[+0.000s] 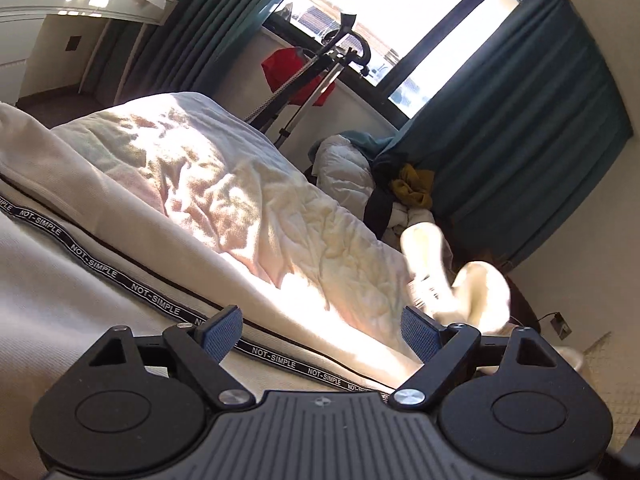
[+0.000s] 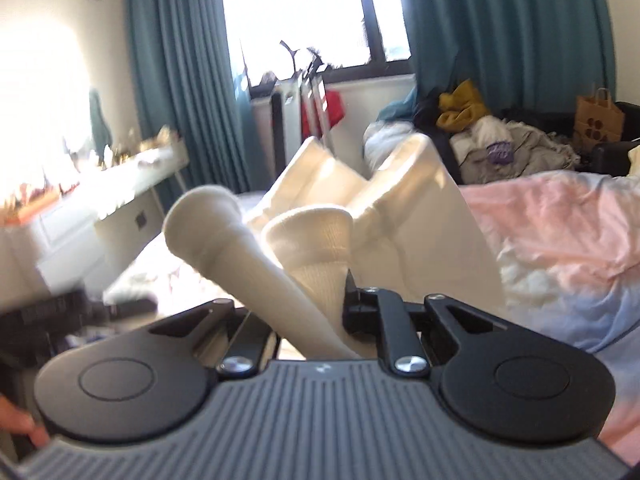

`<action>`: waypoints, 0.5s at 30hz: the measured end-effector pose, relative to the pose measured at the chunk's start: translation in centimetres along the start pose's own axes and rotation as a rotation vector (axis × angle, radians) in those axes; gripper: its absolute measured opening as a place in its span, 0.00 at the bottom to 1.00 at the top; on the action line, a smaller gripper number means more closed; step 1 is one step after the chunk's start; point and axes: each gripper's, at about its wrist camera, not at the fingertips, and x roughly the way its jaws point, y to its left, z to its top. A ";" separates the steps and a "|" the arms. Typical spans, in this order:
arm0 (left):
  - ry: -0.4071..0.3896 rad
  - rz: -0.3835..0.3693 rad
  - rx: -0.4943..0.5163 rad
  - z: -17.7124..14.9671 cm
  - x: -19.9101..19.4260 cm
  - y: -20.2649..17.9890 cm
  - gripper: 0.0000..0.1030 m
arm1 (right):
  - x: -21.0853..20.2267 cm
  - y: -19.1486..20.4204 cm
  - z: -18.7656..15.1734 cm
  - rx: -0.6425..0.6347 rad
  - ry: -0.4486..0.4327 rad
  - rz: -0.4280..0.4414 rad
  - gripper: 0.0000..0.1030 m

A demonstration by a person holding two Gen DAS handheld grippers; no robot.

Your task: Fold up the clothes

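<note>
My right gripper (image 2: pixel 316 304) is shut on a pair of white socks (image 2: pixel 312 240), which stick up and to the left out of its jaws. One sock's rounded end (image 2: pixel 208 216) is blurred. The left finger is hidden behind them. In the left wrist view the same socks (image 1: pixel 476 288) show as a blur at the right, past the right pad. My left gripper (image 1: pixel 320 334) is open with nothing between its blue pads (image 1: pixel 224 330). It hovers over a cream garment (image 1: pixel 80 280) with a black "NOT-SIMPLE" tape trim (image 1: pixel 160 300), spread on the bed.
A rumpled white and pink sheet (image 1: pixel 224 200) covers the bed. A pile of clothes (image 2: pixel 500 140) lies beside teal curtains (image 2: pixel 500 20) under the window. A tripod stand (image 1: pixel 304 92) with a red bag, a white desk (image 2: pixel 140 176) and a paper bag (image 2: pixel 598 120) stand around. Fingers (image 2: pixel 24 426) grip the handle.
</note>
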 end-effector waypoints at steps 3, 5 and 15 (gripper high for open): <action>0.051 0.002 -0.012 -0.2 0.9 0.4 0.84 | 3.4 5.0 -5.8 -0.151 0.130 -0.008 0.15; 0.085 0.008 -0.003 -0.7 1.5 0.4 0.84 | 4.6 7.1 -8.7 -0.272 0.161 -0.047 0.16; 0.152 -0.018 0.092 -2.6 3.3 -1.8 0.83 | 1.7 4.2 -6.0 -0.298 0.262 0.200 0.47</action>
